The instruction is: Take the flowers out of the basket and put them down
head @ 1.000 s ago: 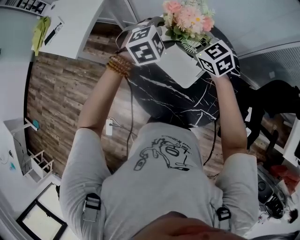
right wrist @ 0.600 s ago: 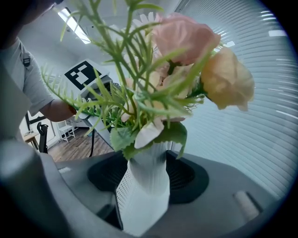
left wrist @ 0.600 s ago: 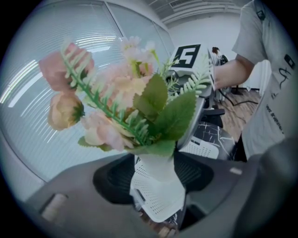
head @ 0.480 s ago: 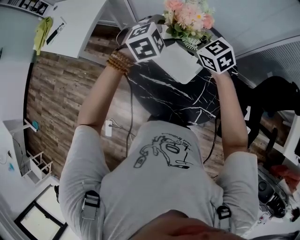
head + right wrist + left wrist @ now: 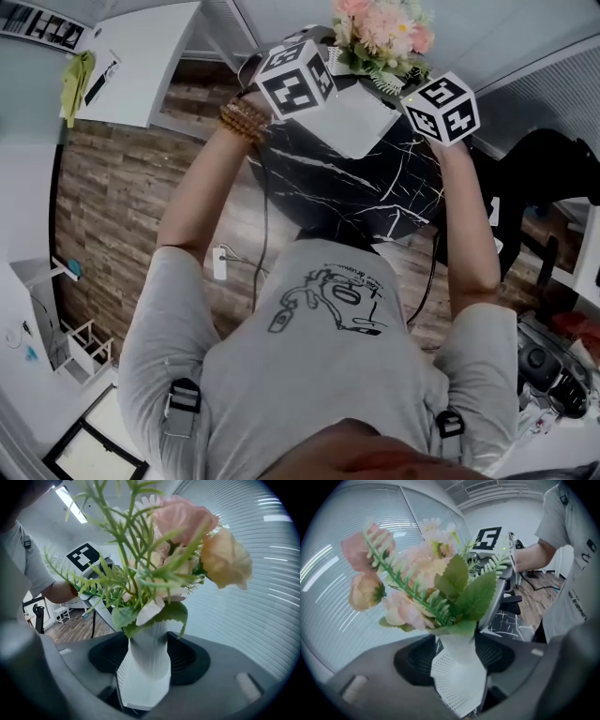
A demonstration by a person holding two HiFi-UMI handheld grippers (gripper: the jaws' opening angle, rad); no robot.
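Over the far edge of the black marble table (image 5: pixel 347 187), the flowers (image 5: pixel 380 33) stand in a white vase (image 5: pixel 459 667), their topmost blooms cut off by the head view's upper border. The left gripper (image 5: pixel 457 691) and right gripper (image 5: pixel 140 691) each clamp the vase's lower part from opposite sides, jaws fairly wide. From above, the marker cubes (image 5: pixel 293 80) hide the vase and jaws. A white boxy thing (image 5: pixel 361 127) lies beneath the blooms; whether it is the basket is unclear.

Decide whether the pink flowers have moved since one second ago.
Yes. In the head view the flowers have drifted slightly rightward and toward the top edge, judged against the white sheet on the black marble table.
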